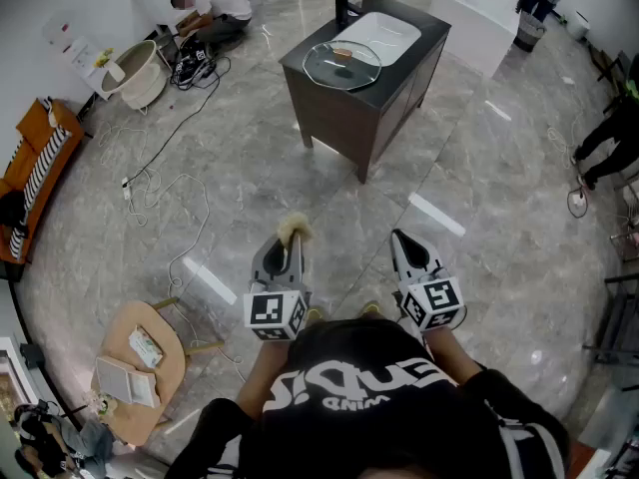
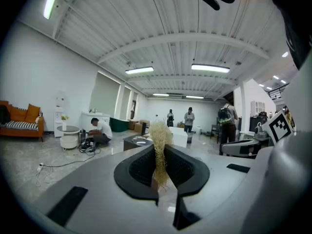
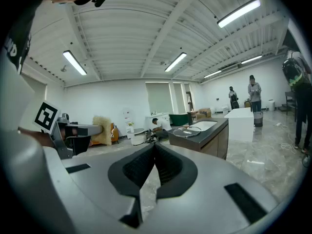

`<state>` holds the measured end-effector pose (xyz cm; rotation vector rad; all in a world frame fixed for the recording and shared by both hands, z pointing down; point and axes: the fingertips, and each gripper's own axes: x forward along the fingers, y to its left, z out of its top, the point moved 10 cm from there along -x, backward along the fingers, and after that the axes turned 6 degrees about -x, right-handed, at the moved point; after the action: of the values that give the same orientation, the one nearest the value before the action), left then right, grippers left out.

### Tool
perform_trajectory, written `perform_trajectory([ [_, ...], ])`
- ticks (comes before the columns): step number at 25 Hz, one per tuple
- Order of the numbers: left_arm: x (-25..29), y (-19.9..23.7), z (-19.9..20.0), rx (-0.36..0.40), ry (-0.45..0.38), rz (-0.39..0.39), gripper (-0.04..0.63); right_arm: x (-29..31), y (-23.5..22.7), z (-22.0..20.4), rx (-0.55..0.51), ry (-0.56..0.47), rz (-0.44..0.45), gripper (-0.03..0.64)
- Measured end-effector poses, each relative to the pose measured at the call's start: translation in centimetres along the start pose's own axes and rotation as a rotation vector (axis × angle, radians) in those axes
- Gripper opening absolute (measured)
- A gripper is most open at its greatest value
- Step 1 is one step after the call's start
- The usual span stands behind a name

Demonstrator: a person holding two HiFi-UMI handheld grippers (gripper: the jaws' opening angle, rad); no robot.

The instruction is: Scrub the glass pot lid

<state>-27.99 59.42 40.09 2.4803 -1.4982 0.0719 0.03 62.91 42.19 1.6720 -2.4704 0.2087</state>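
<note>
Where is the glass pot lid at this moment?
Head view, upper centre: the glass pot lid lies on the dark cabinet, beside the white basin.

Glossy grey marble floor [image 1: 250, 168], dark cabinet [image 1: 334, 118], white walls [image 2: 48, 77].

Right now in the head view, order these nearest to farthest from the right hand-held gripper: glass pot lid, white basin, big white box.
From the right hand-held gripper:
1. glass pot lid, near end of the dark cabinet, ahead-left.
2. white basin, sunk in the cabinet top behind the lid.
3. white box, on the floor beyond the cabinet, right.
</note>
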Motion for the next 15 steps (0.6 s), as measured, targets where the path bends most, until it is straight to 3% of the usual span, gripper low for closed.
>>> perform_trajectory([
  [15,-0.5,-5.5,-2.5,-0.006,-0.033,0.073,0.049,-4.7,-3.5,-2.3,-0.015,0.001,0.071,0.014],
])
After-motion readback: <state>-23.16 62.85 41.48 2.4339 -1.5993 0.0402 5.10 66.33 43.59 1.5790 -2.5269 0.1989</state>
